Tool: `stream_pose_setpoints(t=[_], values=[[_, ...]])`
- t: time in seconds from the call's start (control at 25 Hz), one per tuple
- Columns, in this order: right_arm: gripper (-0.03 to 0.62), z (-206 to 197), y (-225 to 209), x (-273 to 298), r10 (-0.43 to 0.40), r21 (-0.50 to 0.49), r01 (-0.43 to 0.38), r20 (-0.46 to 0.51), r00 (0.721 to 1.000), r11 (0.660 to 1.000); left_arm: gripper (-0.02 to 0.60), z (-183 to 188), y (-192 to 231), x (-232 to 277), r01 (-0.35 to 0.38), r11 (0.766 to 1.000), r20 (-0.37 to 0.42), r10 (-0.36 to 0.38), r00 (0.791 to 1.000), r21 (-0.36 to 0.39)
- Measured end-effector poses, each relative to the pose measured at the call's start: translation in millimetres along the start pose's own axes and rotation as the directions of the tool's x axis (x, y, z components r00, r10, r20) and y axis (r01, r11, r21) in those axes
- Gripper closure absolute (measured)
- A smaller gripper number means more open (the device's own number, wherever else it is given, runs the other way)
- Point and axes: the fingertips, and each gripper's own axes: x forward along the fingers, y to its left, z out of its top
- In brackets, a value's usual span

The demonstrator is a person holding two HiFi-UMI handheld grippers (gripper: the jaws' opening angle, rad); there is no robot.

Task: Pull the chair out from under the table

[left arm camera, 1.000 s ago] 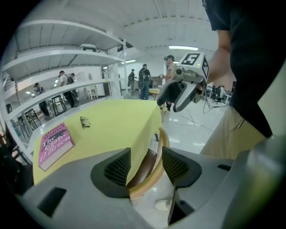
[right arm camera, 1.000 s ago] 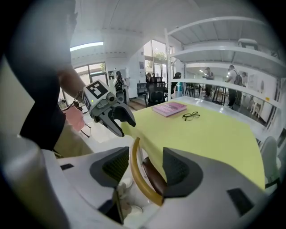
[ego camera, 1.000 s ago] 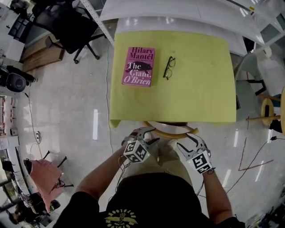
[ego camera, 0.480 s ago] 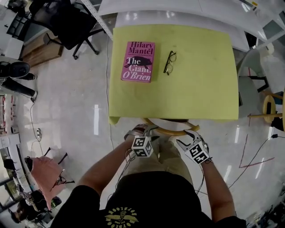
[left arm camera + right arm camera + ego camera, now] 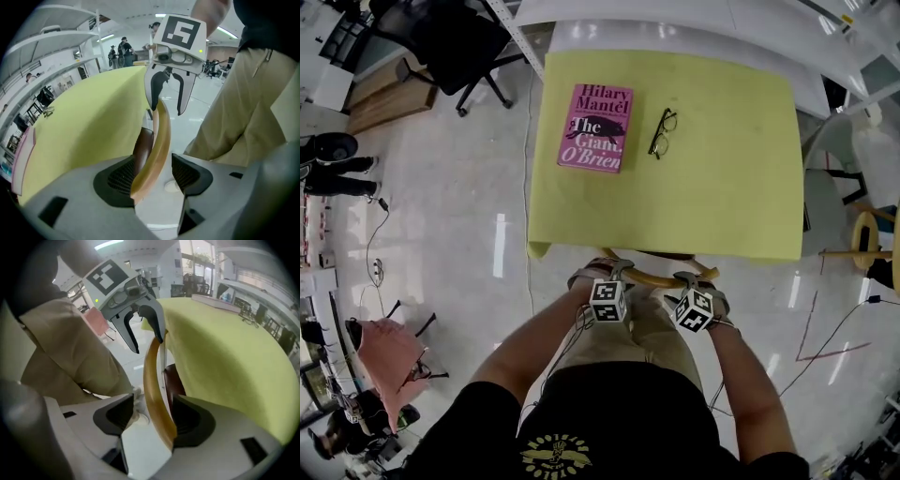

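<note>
The chair's curved wooden back rail (image 5: 657,279) shows just beyond the near edge of the yellow-green table (image 5: 722,187); the rest of the chair is hidden under it. My left gripper (image 5: 598,275) straddles the rail's left part and my right gripper (image 5: 699,281) its right part. In the left gripper view the rail (image 5: 159,136) runs between the jaws of the left gripper (image 5: 153,178), close to the left pad with a gap on the right; the jaws are opening. In the right gripper view the rail (image 5: 153,380) lies between the opening jaws of the right gripper (image 5: 151,420), near the right pad.
A pink book (image 5: 595,127) and a pair of glasses (image 5: 662,132) lie on the table. A black office chair (image 5: 450,47) stands at the far left and a wooden stool (image 5: 862,234) at the right. My legs stand right behind the rail.
Both grippers have come down and forward onto the chair's back rail, tipping more steeply downward. Their marker cubes now sit closer together, and the rail lies between each pair of jaws.
</note>
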Motion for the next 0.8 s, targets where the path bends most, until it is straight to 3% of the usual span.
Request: stream_pose_setpoints(t=[0.32,0.56,0.8], values=[[0.364,-23.1,5.5,36.5,0.021,-0.246,-0.067,-0.186,0.982,0.967,0.354,-16.1,-0.3,31.6,0.025,0.998,-0.098,-0.02,0.995,0.05],[0.364,-29.6,0.6,46.3,-0.012,-0.287,-0.045,-0.194,0.981,0.957,0.353,-18.6,5.3,39.1,-0.012,0.997,-0.105,0.021,0.994,0.082],[0.367,-38.9,-7.4,57.3,-0.056,-0.348,-0.046,-0.278,0.959,0.936,0.351,-24.2,8.7,45.0,-0.068,0.99,-0.202,0.093,0.975,0.126]])
